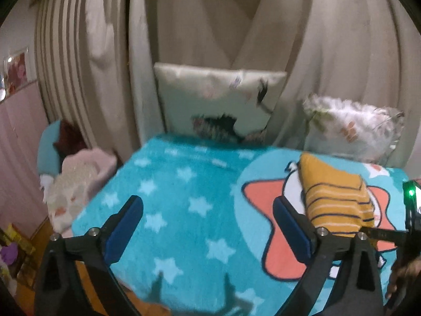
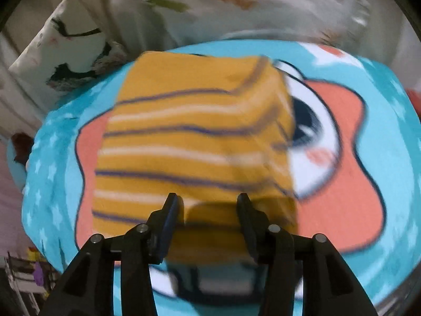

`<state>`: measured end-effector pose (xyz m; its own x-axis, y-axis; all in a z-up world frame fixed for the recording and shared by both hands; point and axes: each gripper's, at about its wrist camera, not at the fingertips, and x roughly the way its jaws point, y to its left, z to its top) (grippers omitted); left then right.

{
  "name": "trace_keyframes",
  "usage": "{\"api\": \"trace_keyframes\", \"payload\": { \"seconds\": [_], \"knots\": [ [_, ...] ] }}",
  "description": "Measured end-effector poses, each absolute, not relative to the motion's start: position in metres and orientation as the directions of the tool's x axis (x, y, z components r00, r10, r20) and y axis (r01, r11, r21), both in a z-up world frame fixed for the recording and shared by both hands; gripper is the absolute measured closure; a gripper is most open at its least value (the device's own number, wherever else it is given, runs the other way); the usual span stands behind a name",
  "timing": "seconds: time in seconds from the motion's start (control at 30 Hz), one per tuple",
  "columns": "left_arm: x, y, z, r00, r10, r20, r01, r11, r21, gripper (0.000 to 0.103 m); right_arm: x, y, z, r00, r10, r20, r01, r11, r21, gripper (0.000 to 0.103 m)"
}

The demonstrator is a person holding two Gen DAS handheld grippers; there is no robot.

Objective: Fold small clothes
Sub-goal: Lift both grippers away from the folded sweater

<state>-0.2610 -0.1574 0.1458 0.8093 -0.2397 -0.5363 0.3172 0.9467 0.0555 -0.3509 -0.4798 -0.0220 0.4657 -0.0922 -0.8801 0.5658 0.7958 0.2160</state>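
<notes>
A mustard-yellow small garment (image 2: 194, 137) with white and dark stripes lies folded into a compact rectangle on the turquoise star blanket (image 2: 389, 158). My right gripper (image 2: 209, 205) points steeply down over the garment's near edge. Its jaws stand apart and the cloth lies flat below and between them, with neither pad pressing on it. In the left wrist view the same garment (image 1: 334, 197) sits to the right, just beyond the right fingertip. My left gripper (image 1: 208, 210) is wide open above bare blanket (image 1: 184, 184) and holds nothing.
A printed cushion (image 1: 218, 100) and a fluffy white pillow (image 1: 352, 129) lean against beige curtains (image 1: 236, 26) at the blanket's far side. A pile of pale cloth (image 1: 79, 179) lies left of the blanket. A person's hand (image 1: 402, 276) shows at the right edge.
</notes>
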Motion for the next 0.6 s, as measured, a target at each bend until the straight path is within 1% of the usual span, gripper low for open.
{"api": "trace_keyframes", "payload": {
  "seconds": [0.17, 0.3, 0.37, 0.43, 0.47, 0.53, 0.6],
  "knots": [
    [-0.284, -0.157, 0.173, 0.859, -0.275, -0.432, 0.329, 0.943, 0.055, 0.000, -0.396, -0.466, 0.008, 0.512, -0.167, -0.843, 0.609, 0.762, 0.219, 0.053],
    [-0.295, -0.158, 0.189, 0.862, -0.327, -0.387, 0.364, 0.931, 0.026, 0.000, -0.415, -0.453, 0.031, 0.538, -0.226, -0.812, 0.624, 0.755, 0.203, 0.053],
    [-0.294, -0.164, 0.192, 0.835, -0.382, -0.396, 0.418, 0.908, 0.006, 0.000, -0.426, -0.445, 0.044, 0.556, -0.257, -0.790, 0.628, 0.753, 0.197, 0.052],
    [-0.287, -0.172, 0.195, 0.777, -0.432, -0.457, 0.481, 0.876, -0.010, 0.000, -0.435, -0.437, 0.050, 0.567, -0.275, -0.777, 0.630, 0.752, 0.194, 0.048],
    [-0.287, -0.174, 0.197, 0.763, -0.445, -0.470, 0.492, 0.870, -0.024, 0.000, -0.437, -0.434, 0.052, 0.568, -0.278, -0.775, 0.631, 0.751, 0.193, 0.046],
    [-0.295, -0.170, 0.201, 0.762, -0.468, -0.448, 0.502, 0.864, -0.049, 0.000, -0.443, -0.427, 0.052, 0.564, -0.273, -0.779, 0.635, 0.747, 0.197, 0.046],
    [-0.307, -0.160, 0.203, 0.779, -0.480, -0.403, 0.503, 0.863, -0.054, 0.000, -0.446, -0.421, 0.051, 0.561, -0.270, -0.783, 0.634, 0.748, 0.196, 0.046]
  ]
}}
